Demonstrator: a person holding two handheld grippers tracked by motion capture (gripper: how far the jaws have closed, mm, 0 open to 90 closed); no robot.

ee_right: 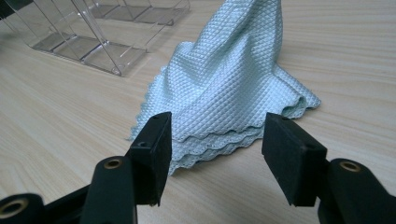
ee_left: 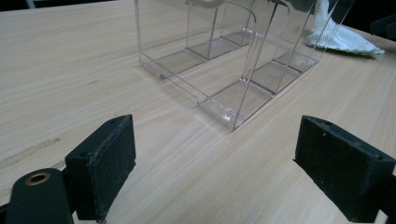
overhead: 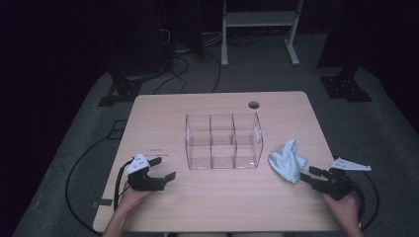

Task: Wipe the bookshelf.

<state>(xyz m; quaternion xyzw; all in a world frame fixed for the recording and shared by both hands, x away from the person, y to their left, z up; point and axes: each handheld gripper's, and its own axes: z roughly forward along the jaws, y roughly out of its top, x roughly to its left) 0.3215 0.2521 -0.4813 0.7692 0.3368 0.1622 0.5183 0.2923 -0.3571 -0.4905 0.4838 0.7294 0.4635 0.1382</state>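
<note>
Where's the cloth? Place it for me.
In the high view the cloth lies bunched on the table's right side, just right of the clear box and just ahead of the open right gripper.

Clear organizer (overhead: 223, 142) mid-table, cloth (overhead: 288, 160) beside.

Clear divided box (overhead: 223, 141) stands mid-table (overhead: 163, 111).

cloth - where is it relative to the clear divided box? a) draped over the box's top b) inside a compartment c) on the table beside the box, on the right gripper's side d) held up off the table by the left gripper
c: the light blue cloth lies bunched on the table just beside the clear box, in front of the open right gripper.
</note>
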